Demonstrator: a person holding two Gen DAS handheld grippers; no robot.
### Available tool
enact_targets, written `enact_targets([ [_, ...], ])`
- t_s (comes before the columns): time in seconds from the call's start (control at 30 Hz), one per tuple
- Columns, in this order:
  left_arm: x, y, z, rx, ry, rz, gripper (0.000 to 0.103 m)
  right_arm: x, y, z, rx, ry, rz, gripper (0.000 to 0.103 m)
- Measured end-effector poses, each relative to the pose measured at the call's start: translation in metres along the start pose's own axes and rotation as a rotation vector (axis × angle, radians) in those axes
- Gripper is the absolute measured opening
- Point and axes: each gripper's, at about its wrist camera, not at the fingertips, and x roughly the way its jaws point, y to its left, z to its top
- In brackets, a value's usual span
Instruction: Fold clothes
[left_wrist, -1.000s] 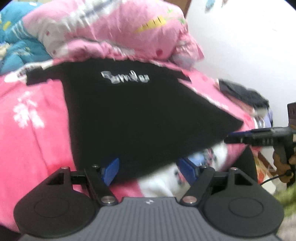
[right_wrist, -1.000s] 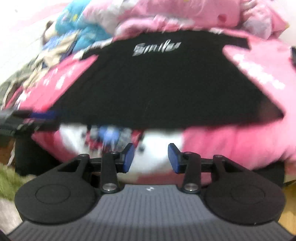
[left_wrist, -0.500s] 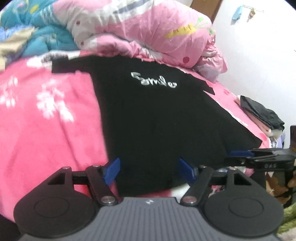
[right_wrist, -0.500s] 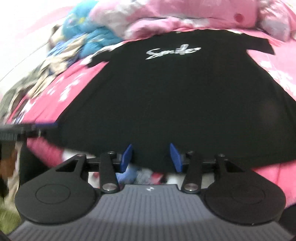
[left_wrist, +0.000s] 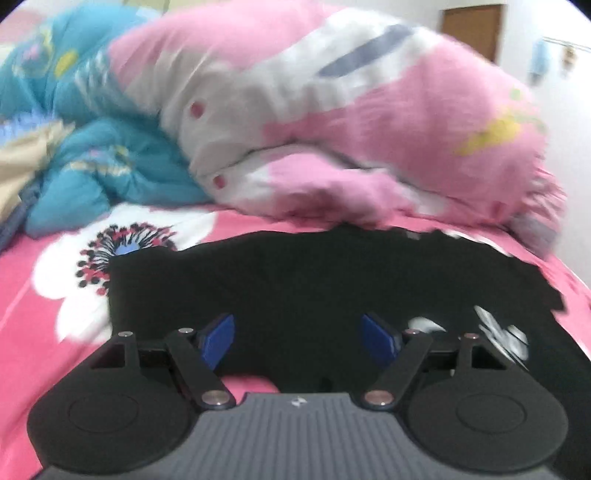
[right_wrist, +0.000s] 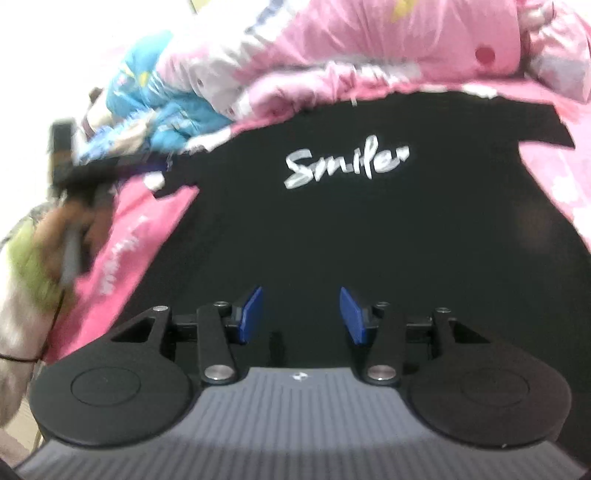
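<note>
Black cotton t-shirt (right_wrist: 332, 229) lies flat on the pink floral bed (left_wrist: 44, 332), collar toward the quilt pile (left_wrist: 351, 122), script print up; left gripper (left_wrist: 297, 338) and right gripper (right_wrist: 301, 314) both spread, empty.

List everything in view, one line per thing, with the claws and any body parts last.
T-shirt: one, black with silver "Smile" lettering, spread flat on the bed.
Bedsheet: one, pink with a white flower print, under the T-shirt.
Quilt: one, pink and white, bunched behind the T-shirt's collar.
Second quilt: one, blue, bunched left of the pink one.
Door: one, brown, far right corner.
Left claw: one, black with blue pads, open over the T-shirt's sleeve end; its jaws have just been opening, nothing clamped.
Right claw: one, black with blue pads, open over the T-shirt's lower part.
Hand: one, blurred, at the left edge of the right wrist view, holding the left claw's handle.
</note>
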Motion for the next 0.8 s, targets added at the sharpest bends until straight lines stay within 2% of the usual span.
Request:
enact_targets([
  [0.07, 0.022, 0.013, -0.003, 0.013, 0.078, 0.053, 0.075, 0.009, -0.007, -0.004, 0.029, 0.034, -0.012, 0.046],
  [0.13, 0.016, 0.025, -0.02, 0.046, 0.082, 0.063, 0.075, 0.011, -0.011, -0.002, 0.045, 0.037, -0.005, 0.046],
  [0.23, -0.015, 0.04, -0.033, -0.011, 0.058, 0.03, 0.076, 0.011, -0.012, 0.002, 0.031, 0.027, -0.007, 0.046],
  [0.3, -0.036, 0.044, -0.036, -0.055, 0.063, 0.033, 0.076, 0.011, -0.014, 0.003, 0.02, 0.028, -0.007, 0.046],
  [0.37, -0.061, 0.041, -0.035, -0.078, 0.061, 0.042, 0.076, 0.012, -0.017, 0.003, 0.031, 0.03, 0.005, 0.046],
  [0.43, -0.09, 0.032, -0.03, -0.086, 0.024, 0.026, 0.077, 0.009, -0.017, 0.003, 0.043, 0.02, 0.007, 0.046],
  [0.5, -0.123, 0.011, -0.03, -0.093, -0.018, -0.025, 0.082, 0.001, -0.015, 0.002, 0.056, 0.002, -0.003, 0.046],
  [0.53, -0.139, -0.002, -0.035, -0.086, -0.026, -0.069, 0.086, -0.003, -0.014, 0.002, 0.06, -0.006, -0.014, 0.046],
  [0.6, -0.167, -0.031, -0.048, -0.068, -0.028, -0.168, 0.086, -0.018, -0.013, -0.001, 0.045, -0.038, -0.048, 0.047],
  [0.67, -0.187, -0.064, -0.067, -0.043, 0.016, -0.286, 0.087, -0.031, -0.015, -0.004, 0.033, -0.066, -0.08, 0.047],
  [0.73, -0.2, -0.1, -0.088, 0.018, 0.052, -0.37, 0.087, -0.04, -0.022, -0.005, 0.034, -0.085, -0.118, 0.048],
  [0.8, -0.204, -0.133, -0.112, 0.104, 0.086, -0.395, 0.087, -0.044, -0.03, -0.005, 0.044, -0.094, -0.158, 0.048],
])
